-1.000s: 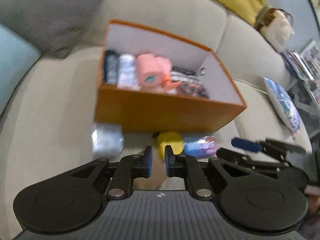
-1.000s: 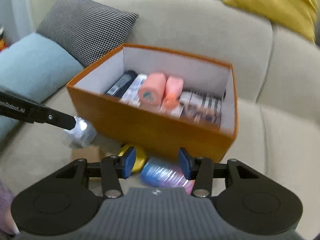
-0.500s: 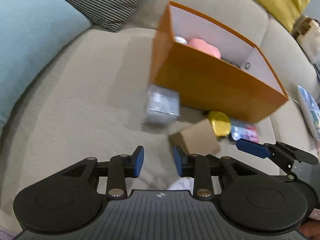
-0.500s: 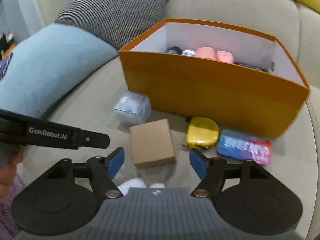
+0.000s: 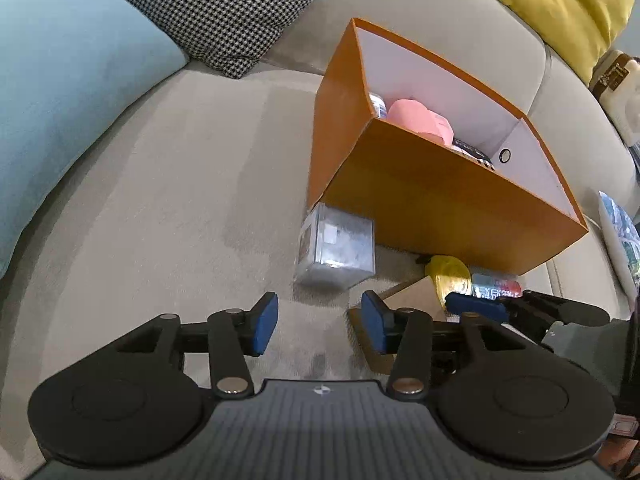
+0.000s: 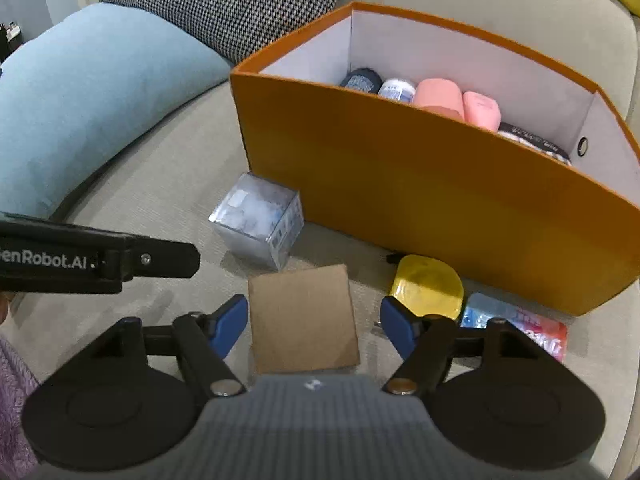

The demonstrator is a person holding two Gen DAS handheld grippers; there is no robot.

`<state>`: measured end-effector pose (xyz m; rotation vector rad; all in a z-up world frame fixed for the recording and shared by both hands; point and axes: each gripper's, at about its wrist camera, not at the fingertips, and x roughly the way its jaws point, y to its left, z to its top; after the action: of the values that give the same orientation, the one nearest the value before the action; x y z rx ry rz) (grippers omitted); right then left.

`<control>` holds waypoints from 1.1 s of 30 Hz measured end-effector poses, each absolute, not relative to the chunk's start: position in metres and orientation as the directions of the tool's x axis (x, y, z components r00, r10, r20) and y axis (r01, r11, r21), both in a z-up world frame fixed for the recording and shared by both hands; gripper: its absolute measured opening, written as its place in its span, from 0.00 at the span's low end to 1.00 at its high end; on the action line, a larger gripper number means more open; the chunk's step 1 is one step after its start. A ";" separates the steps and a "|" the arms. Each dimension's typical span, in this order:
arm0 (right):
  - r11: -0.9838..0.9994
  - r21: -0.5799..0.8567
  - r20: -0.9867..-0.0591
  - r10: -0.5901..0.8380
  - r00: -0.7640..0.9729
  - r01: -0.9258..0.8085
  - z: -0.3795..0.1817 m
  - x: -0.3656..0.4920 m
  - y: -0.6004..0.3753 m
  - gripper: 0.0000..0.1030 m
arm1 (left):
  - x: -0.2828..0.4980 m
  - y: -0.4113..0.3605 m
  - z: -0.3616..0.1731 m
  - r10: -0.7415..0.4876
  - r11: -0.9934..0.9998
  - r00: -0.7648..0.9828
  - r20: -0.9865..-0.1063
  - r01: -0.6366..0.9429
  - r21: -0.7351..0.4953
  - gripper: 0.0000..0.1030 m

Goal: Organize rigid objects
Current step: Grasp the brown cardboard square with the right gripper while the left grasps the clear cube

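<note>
An orange box point(image 6: 440, 184) stands on the beige sofa seat, with pink rolls point(image 6: 440, 98), small cans and a striped item inside. In front of it lie a clear silvery cube point(image 6: 260, 220), a flat brown cardboard box point(image 6: 302, 316), a yellow tape measure point(image 6: 426, 286) and a blue-pink packet point(image 6: 520, 328). My right gripper point(image 6: 313, 328) straddles the brown box; its jaws are closing and the pads are not pressing on it. My left gripper point(image 5: 319, 326) is opening, with nothing between its jaws and the cube point(image 5: 336, 248) just ahead.
A light blue cushion point(image 5: 72, 80) and a houndstooth cushion point(image 5: 224, 8) lie to the left, and a yellow cushion point(image 5: 560, 4) sits on the sofa back. The orange box's front wall point(image 5: 440, 204) rises right behind the loose items. A purple sleeve point(image 6: 12, 368) shows at the lower left.
Both grippers dropped toward the seat in front of the orange box. The left jaws spread from nearly shut. The right gripper came down around the brown box.
</note>
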<state>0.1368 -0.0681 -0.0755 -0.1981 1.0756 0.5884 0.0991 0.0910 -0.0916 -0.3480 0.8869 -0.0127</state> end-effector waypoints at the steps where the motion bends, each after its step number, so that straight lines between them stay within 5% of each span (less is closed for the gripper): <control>1: 0.828 0.137 -0.870 0.363 0.333 -0.543 -0.077 0.138 -0.068 0.67 | 0.100 0.090 -0.092 -0.153 0.946 0.636 -0.756 -0.128 -0.299 0.57; 5: 0.827 0.163 -0.867 0.381 0.322 -0.539 -0.073 0.137 -0.072 0.54 | 0.104 0.087 -0.092 -0.156 0.949 0.646 -0.747 -0.113 -0.296 0.68; 6: 0.831 0.143 -0.867 0.367 0.336 -0.538 -0.071 0.136 -0.075 0.39 | 0.105 0.086 -0.092 -0.154 0.950 0.649 -0.745 -0.108 -0.291 0.72; 9: 0.841 0.136 -0.873 0.351 0.338 -0.523 -0.067 0.136 -0.086 0.28 | 0.110 0.080 -0.094 -0.144 0.959 0.656 -0.741 -0.092 -0.268 0.78; 13: 0.847 0.204 -0.874 0.383 0.298 -0.491 -0.066 0.140 -0.101 0.33 | 0.120 0.074 -0.094 -0.137 0.966 0.654 -0.744 -0.078 -0.247 0.79; 15: 0.842 0.227 -0.861 0.408 0.303 -0.489 -0.062 0.138 -0.102 0.58 | 0.125 0.072 -0.094 -0.141 0.971 0.647 -0.749 -0.058 -0.233 0.81; 17: 0.827 0.234 -0.851 0.428 0.303 -0.511 -0.059 0.135 -0.097 0.67 | 0.131 0.069 -0.093 -0.113 0.978 0.645 -0.756 -0.060 -0.197 0.81; 27: 0.837 0.202 -0.885 0.378 0.271 -0.508 -0.075 0.149 -0.077 0.67 | 0.152 0.060 -0.109 -0.134 0.980 0.592 -0.795 -0.042 -0.196 0.81; 33: 0.841 0.224 -0.886 0.386 0.257 -0.492 -0.083 0.152 -0.074 0.67 | 0.164 0.054 -0.115 -0.118 0.982 0.585 -0.803 -0.049 -0.180 0.71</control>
<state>0.1523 -0.0738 -0.0832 -0.1056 1.1684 0.5971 0.1640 0.0539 -0.1154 -0.1905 0.9469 -0.0409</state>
